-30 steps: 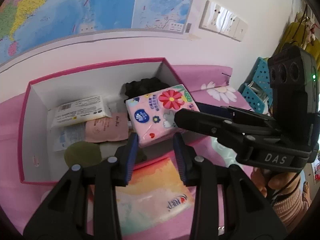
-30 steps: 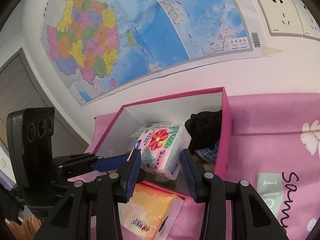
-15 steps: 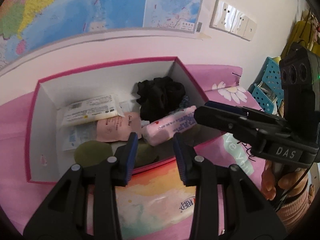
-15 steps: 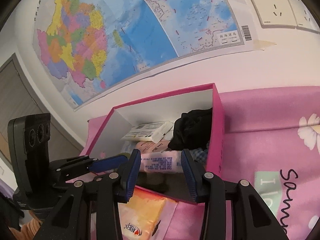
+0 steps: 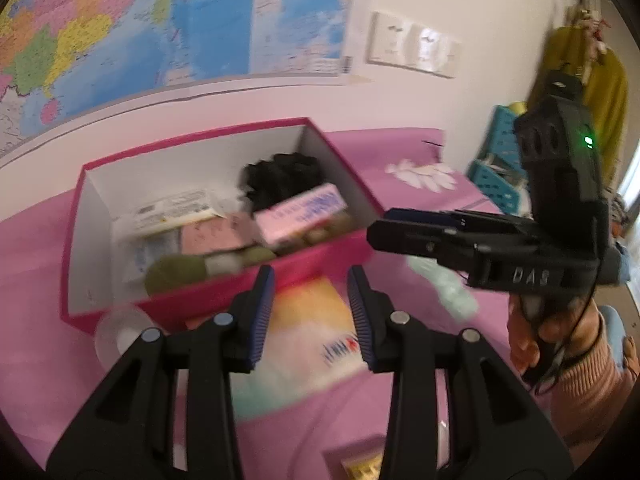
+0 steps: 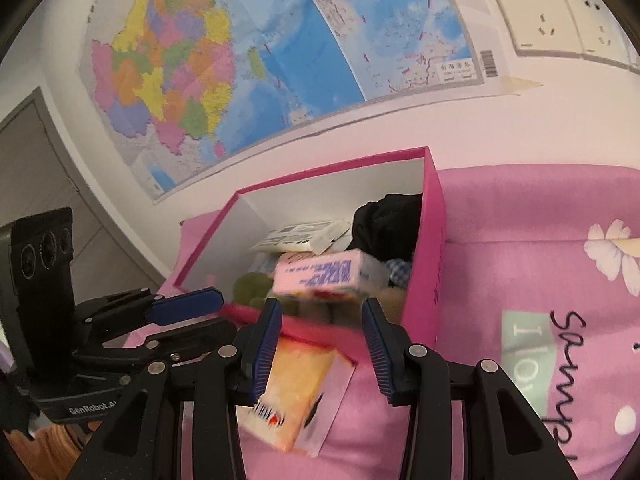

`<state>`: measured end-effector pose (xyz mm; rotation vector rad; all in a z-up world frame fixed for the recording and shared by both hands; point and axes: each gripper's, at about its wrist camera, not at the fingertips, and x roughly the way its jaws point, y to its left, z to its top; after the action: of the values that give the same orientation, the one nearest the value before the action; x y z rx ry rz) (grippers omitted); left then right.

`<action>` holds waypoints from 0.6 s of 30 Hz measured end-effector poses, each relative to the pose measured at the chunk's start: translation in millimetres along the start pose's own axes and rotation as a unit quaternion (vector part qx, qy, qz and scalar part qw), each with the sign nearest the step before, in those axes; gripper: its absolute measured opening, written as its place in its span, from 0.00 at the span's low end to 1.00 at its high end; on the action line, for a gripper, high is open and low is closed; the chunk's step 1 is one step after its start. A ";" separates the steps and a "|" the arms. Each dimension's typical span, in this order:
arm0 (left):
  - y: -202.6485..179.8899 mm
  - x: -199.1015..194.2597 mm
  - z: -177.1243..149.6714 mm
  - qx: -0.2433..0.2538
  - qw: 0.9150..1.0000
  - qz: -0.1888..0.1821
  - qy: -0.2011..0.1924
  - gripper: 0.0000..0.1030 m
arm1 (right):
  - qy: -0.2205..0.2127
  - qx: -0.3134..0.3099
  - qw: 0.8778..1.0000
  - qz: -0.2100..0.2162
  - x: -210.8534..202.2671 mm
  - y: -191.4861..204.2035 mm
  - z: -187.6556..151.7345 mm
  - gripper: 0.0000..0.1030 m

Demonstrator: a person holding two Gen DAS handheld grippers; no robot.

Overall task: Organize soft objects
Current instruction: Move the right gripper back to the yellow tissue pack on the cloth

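Note:
A pink box (image 5: 320, 258) (image 6: 436, 240) with white inner walls holds a pink flowered tissue pack (image 5: 301, 212) (image 6: 320, 274), a black cloth (image 5: 282, 176) (image 6: 388, 222), a white wipes pack (image 5: 172, 208), a pink sachet (image 5: 210, 234) and green pads (image 5: 176, 272). An orange tissue pack (image 5: 310, 332) (image 6: 294, 388) lies on the pink sheet before the box. My left gripper (image 5: 310, 316) is open and empty above the orange pack. My right gripper (image 6: 322, 344) is open and empty at the box's near rim, and also shows in the left wrist view (image 5: 440, 228).
The pink floral sheet (image 6: 540, 320) covers the surface. A wall with a map (image 6: 260, 60) and sockets (image 6: 560, 20) stands behind the box. A clear round lid (image 5: 118, 332) lies left of the orange pack. Blue baskets (image 5: 500, 160) stand at the right.
The flowered tissue pack has left my right gripper and now lies in the box. Both grippers have drawn back from the box toward the orange pack.

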<state>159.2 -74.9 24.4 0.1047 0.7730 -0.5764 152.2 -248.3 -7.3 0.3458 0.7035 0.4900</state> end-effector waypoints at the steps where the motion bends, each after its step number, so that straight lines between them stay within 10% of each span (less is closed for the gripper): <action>1: -3.1 -4.1 -4.8 0.005 1.000 -0.004 0.000 0.39 | 0.000 0.000 1.000 0.007 -4.6 1.2 -2.5 0.42; 18: -21.7 -37.7 -125.9 -0.032 0.996 -0.047 0.068 0.40 | 0.085 -0.023 0.993 0.075 -45.5 27.2 -105.1 0.49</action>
<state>47.1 -39.0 -37.7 0.0491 0.9308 -0.6385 41.7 -235.6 -45.8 0.3177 0.8342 0.6839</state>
